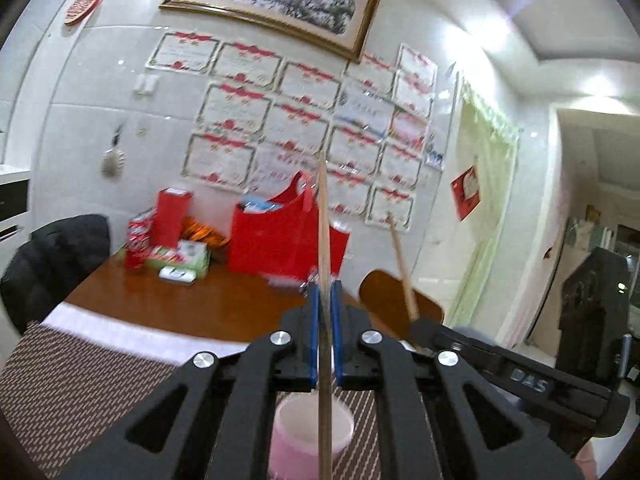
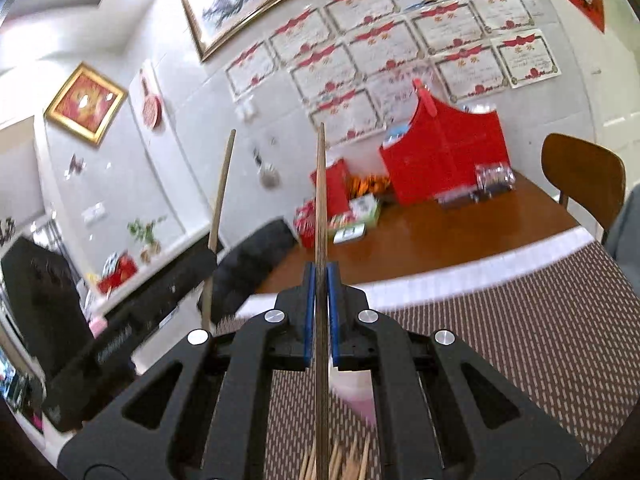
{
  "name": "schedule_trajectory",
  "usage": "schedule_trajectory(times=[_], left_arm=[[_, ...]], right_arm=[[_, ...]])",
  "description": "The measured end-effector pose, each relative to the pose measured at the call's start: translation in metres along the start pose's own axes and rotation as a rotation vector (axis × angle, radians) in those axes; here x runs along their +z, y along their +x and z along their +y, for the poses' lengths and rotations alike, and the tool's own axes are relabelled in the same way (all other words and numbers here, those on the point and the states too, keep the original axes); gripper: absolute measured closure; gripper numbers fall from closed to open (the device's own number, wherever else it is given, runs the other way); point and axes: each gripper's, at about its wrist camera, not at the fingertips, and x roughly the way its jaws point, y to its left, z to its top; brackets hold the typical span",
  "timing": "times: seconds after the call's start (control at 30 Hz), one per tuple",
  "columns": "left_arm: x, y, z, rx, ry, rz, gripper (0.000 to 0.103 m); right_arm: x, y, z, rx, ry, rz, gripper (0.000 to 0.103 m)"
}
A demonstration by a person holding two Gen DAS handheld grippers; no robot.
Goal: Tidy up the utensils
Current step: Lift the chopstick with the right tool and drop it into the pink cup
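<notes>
Wooden chopstick [image 1: 325,240] upright, pinched in left jaws | second chopstick [image 2: 321,216] in right jaws

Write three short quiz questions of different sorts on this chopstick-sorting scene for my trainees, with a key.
1. True or false: the left gripper is shut on a chopstick.
2. Multiple choice: the pink cup stands on A) bare wood, B) a woven placemat, C) a chair.
3. Fill in: under the right gripper, which is shut on its own chopstick, lies a pile of loose ____.

Key: 1 true; 2 B; 3 chopsticks.
</notes>
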Motion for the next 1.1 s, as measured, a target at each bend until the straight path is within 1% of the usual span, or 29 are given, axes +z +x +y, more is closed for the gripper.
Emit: schedule_trajectory(times=[0.07, 0.17, 0.27, 0.37, 0.5, 0.63, 0.83, 1.03, 1.07, 1.1], left_arm=[[0.003, 0.019, 0.000, -0.010, -0.003, -0.011, 0.097], [0.003, 0.048, 0.005, -0.029, -0.020, -0.015, 0.097], [-0.008, 0.069, 0.010, -0.035, -0.020, -0.002, 0.097], [-0.025, 0.088, 0.015, -0.028, -0.014, 0.021, 0.097], [-0.036, 0.104, 0.021, -0.018, -0.011, 0.038, 0.097], [-0.045, 0.113, 0.023, 0.002, -0.008, 0.047, 0.097], [-0.062, 0.111, 0.025, 0.024, -0.003, 0.073, 0.097], [-0.074, 0.103, 0.029, 0.036, -0.013, 0.112, 0.097], [-0.075, 0.099, 0.030, 0.040, -0.013, 0.118, 0.095], [-0.075, 0.097, 0.030, 0.045, -0.010, 0.119, 0.084]], right_arm=[[0.009, 0.014, -0.002, -0.006, 0.007, -0.022, 0.097], [0.014, 0.037, -0.009, -0.019, 0.008, -0.038, 0.096], [0.007, 0.060, -0.018, -0.039, 0.005, -0.024, 0.096], [-0.004, 0.071, -0.027, -0.049, 0.010, -0.016, 0.096], [-0.011, 0.072, -0.040, -0.059, 0.013, -0.022, 0.096], [-0.011, 0.073, -0.048, -0.069, 0.009, -0.018, 0.096], [-0.023, 0.073, -0.056, -0.068, 0.032, 0.000, 0.096], [-0.034, 0.072, -0.056, -0.058, 0.050, 0.044, 0.096], [-0.035, 0.072, -0.056, -0.056, 0.057, 0.050, 0.095], [-0.036, 0.070, -0.057, -0.052, 0.069, 0.060, 0.094]])
